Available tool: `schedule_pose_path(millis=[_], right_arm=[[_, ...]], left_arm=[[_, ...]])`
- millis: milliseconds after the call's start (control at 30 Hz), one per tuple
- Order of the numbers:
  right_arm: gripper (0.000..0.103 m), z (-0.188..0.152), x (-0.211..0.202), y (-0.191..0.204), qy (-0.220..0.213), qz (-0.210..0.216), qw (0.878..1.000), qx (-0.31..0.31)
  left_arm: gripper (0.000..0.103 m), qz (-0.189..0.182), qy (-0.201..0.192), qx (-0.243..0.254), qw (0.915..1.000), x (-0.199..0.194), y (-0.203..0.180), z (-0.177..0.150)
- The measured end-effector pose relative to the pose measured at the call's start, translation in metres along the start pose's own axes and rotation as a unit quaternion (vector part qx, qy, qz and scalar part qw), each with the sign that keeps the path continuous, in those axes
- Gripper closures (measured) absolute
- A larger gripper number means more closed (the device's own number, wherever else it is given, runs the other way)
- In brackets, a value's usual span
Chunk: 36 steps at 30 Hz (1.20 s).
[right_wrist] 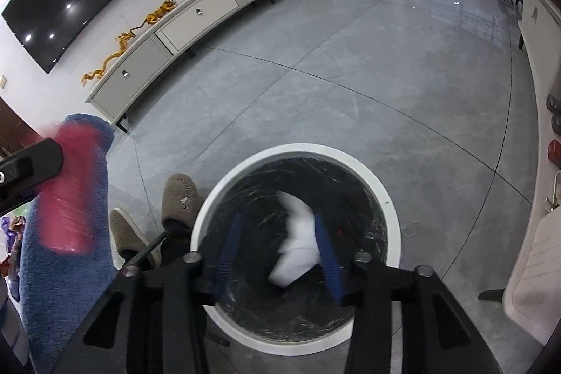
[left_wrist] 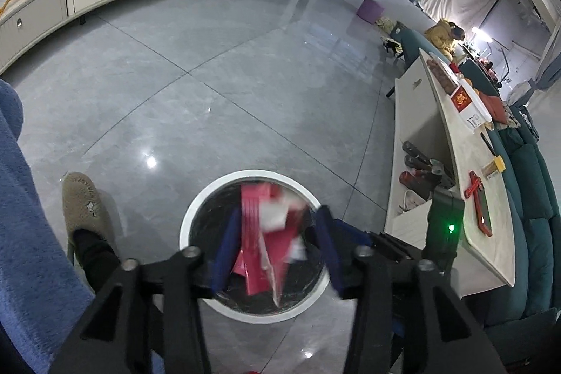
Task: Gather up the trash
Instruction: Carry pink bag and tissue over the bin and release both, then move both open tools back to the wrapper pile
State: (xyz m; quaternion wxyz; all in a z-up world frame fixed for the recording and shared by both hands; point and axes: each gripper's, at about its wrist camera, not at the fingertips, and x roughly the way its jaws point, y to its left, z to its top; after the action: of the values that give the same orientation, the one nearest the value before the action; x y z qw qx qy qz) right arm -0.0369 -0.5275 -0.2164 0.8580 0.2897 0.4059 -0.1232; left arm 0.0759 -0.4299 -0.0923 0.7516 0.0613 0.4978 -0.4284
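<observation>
A round white trash bin point(left_wrist: 196, 209) with a black liner stands on the grey floor, right below both grippers; it also shows in the right wrist view point(right_wrist: 385, 195). My left gripper point(left_wrist: 277, 251) is open, its blue fingers spread, and a blurred pink-and-white wrapper point(left_wrist: 266, 233) hangs loose between them over the bin mouth. My right gripper point(right_wrist: 277, 255) is open, with a blurred white crumpled paper point(right_wrist: 298, 244) between its fingers over the bin. The pink wrapper point(right_wrist: 66, 191) and the left gripper body point(right_wrist: 24, 170) show at the left of the right wrist view.
A low white coffee table point(left_wrist: 466, 163) with a red box, a phone and small items stands at right, a teal sofa point(left_wrist: 526, 233) behind it. The person's slippered foot point(left_wrist: 84, 212) and blue sleeve point(left_wrist: 24, 233) are at left. A white TV cabinet point(right_wrist: 182, 23) lines the far wall.
</observation>
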Motion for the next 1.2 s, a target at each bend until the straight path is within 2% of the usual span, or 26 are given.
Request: schedule_pose_path(millis=[133, 233, 367, 500, 600, 800, 1200], right_arm=[[0.059, 0.000, -0.001, -0.008, 0.002, -0.006, 1.000, 0.009], [0.059, -0.001, -0.007, -0.011, -0.002, -0.010, 1.000, 0.012], [0.059, 0.001, -0.021, -0.011, -0.014, -0.017, 1.000, 0.014], [0.059, 0.005, -0.038, -0.007, -0.034, -0.020, 0.999, 0.011], [0.059, 0.008, -0.053, 0.004, -0.052, -0.014, 0.999, 0.005], [0.059, 0.010, -0.085, 0.042, -0.089, 0.009, 0.996, -0.022], [0.058, 0.007, -0.149, 0.159, -0.152, 0.066, 0.978, -0.123]], left_arm=[[0.054, 0.001, 0.007, -0.004, 1.0000, 0.008, -0.003, 0.000], [0.054, 0.012, -0.004, 0.002, 0.9999, 0.003, -0.009, -0.002], [0.054, 0.026, -0.036, 0.008, 0.9990, -0.016, -0.009, -0.006], [0.054, 0.046, -0.092, 0.007, 0.9947, -0.049, -0.007, -0.013], [0.054, 0.059, -0.111, 0.012, 0.9921, -0.072, -0.004, -0.018], [0.054, 0.075, -0.133, 0.011, 0.9882, -0.124, 0.008, -0.035], [0.054, 0.130, -0.223, -0.033, 0.9656, -0.255, 0.066, -0.100]])
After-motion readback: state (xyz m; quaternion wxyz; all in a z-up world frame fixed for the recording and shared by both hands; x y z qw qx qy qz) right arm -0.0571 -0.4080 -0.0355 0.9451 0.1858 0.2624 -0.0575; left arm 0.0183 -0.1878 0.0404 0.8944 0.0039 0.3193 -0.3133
